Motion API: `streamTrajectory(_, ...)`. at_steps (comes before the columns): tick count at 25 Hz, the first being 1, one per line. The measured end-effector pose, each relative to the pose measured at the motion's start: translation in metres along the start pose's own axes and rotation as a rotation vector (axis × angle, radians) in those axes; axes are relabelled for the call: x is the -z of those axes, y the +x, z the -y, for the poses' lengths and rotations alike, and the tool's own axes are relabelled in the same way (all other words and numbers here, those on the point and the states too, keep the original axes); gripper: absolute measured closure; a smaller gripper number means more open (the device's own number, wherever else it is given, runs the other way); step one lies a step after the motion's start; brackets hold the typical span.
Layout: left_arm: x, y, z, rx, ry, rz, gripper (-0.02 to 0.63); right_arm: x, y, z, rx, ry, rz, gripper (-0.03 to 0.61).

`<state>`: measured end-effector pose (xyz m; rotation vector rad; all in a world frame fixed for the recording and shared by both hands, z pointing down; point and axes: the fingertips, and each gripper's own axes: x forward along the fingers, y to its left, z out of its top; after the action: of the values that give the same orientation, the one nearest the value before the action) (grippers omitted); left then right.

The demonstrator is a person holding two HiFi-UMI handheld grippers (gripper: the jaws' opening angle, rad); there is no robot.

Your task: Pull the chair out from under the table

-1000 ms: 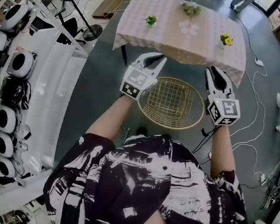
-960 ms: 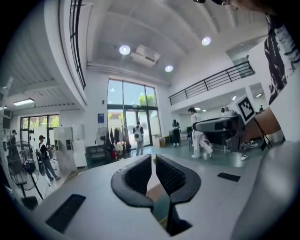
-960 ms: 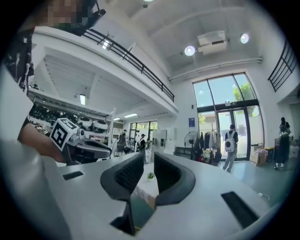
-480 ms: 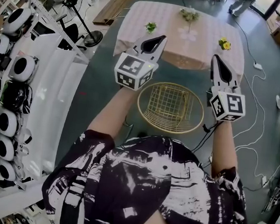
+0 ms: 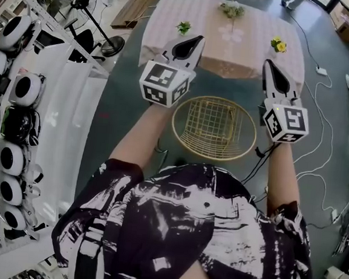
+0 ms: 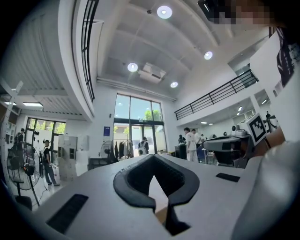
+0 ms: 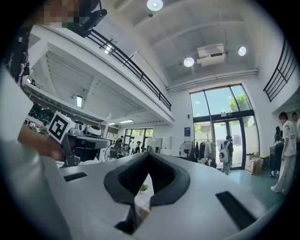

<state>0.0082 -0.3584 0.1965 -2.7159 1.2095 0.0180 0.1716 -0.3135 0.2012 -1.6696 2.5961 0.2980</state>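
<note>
Both of your claws are raised in front of you and pressed fully together, with nothing between the pads. The left claw (image 5: 199,41) points toward the near left part of the surface (image 5: 249,48), and in its own view the dark pads (image 6: 140,199) meet at the tips with only the hall beyond. The right claw (image 5: 269,65) points at the surface's near right part, and its view shows the same tight closure (image 7: 140,208).

The round gold wire chair (image 5: 214,128) stands on the grey floor (image 5: 123,101) between your forearms, below the claws and on your side of the surface's near edge, touching neither claw. A pink checked cloth (image 5: 206,20) covers the surface, carrying a small green plant (image 5: 183,27), a central sprig (image 5: 232,10) and yellow flowers (image 5: 277,46).
</note>
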Motion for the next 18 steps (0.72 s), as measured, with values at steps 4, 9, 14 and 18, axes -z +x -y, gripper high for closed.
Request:
streamTrajectory(4, 0.001, -0.002, 0.000, 0.005, 0.000, -0.005, 0.614, 0.000, -0.001, -0.002, 0.005, -0.004, -0.008, 0.578)
streamTrajectory(9, 0.007, -0.002, 0.000, 0.010, -0.003, -0.014, 0.614, 0.004, -0.001, -0.002, 0.010, 0.001, -0.014, 0.578)
streamTrajectory(14, 0.009, -0.002, -0.002, 0.009, -0.005, -0.014, 0.614, 0.008, 0.001, -0.003, 0.008, 0.002, -0.019, 0.580)
streamTrajectory(18, 0.012, -0.004, -0.002, 0.011, -0.007, -0.017, 0.614, 0.009, 0.000, -0.005, 0.008, 0.001, -0.020, 0.580)
